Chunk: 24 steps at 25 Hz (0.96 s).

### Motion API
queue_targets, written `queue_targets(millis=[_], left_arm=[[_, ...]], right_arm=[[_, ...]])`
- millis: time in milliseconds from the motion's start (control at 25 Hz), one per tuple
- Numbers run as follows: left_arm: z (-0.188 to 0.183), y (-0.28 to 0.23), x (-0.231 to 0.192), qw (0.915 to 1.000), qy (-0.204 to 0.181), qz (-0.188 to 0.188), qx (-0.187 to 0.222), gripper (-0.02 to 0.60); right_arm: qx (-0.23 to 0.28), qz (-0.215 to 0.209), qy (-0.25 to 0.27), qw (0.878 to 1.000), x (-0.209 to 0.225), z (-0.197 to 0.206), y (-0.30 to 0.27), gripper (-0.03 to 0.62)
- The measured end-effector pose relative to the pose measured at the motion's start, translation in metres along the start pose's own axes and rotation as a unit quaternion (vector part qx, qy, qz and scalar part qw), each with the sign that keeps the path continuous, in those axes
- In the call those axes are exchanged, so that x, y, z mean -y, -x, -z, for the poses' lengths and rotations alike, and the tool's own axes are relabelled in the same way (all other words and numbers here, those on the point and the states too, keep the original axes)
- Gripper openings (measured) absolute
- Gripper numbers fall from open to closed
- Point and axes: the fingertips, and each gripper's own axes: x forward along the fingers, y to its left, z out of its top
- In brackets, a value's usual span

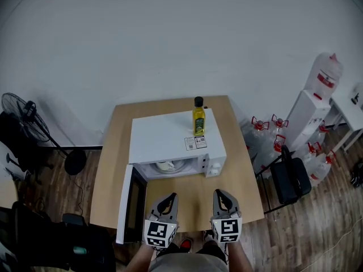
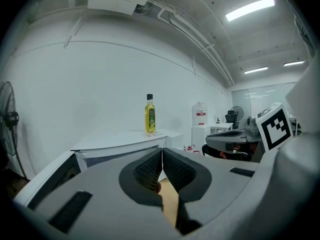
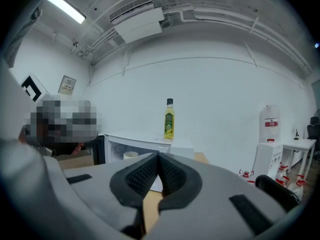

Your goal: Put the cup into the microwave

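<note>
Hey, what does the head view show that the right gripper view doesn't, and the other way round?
Head view only: the standing fan and the person's shoes. Right gripper view only: the ceiling light strip and the air-conditioning unit. Both: the oil bottle standing on the open microwave, and the cup inside it.

The left gripper (image 1: 169, 199) and the right gripper (image 1: 221, 195) sit side by side low at 6 o'clock in the head view, both pointing toward 12 o'clock, each with its jaws pressed together on nothing.
</note>
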Motion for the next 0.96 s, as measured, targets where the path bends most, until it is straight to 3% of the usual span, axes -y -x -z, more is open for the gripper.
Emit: queue_targets(millis=[960], left_arm=[[-0.002, -0.010, -0.002, 1.0000, 0.004, -0.002, 0.003, 0.026]], right_arm=[[0.013, -0.008, 0.000, 1.000, 0.003, -0.008, -0.010, 0.017]])
